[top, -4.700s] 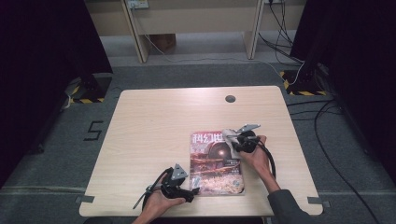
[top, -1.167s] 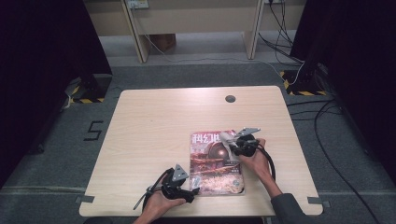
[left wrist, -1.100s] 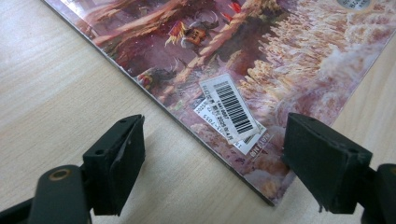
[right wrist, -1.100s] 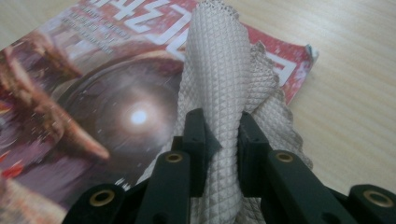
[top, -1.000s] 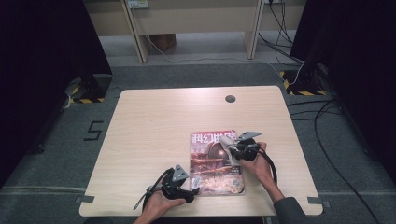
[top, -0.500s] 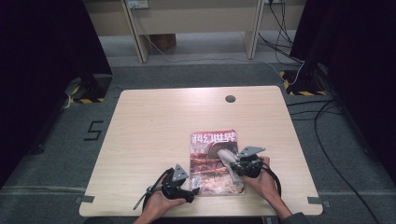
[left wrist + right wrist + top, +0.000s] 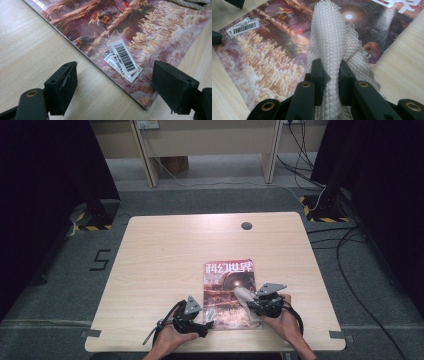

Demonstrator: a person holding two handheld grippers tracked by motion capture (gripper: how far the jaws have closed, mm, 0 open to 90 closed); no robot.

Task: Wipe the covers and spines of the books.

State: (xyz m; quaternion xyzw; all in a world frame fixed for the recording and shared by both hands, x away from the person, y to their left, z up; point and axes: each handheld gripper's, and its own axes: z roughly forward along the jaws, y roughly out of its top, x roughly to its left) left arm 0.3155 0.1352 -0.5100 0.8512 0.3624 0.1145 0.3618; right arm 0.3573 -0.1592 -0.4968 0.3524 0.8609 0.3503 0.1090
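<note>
A magazine (image 7: 227, 282) with a dark fantasy cover lies on the light wooden table (image 7: 165, 260), near the front edge. My right gripper (image 7: 248, 301) is shut on a pale waffle-weave cloth (image 7: 242, 294), which drapes forward onto the cover's lower right part. In the right gripper view the cloth (image 7: 327, 37) rises between the right gripper (image 7: 330, 68) jaws and rests on the magazine (image 7: 262, 57). My left gripper (image 7: 207, 324) stands open at the magazine's near left corner. Its jaws straddle that corner and the barcode sticker (image 7: 123, 58) of the magazine (image 7: 150, 30).
A small round dark hole (image 7: 246, 225) sits near the table's far edge. Bare wood spreads left of and behind the magazine. Desk legs (image 7: 145, 155) and cables (image 7: 345, 245) are on the floor beyond and to the right.
My right gripper has slid with the cloth from the magazine's upper right down toward the near edge. The left gripper has stayed at the corner.
</note>
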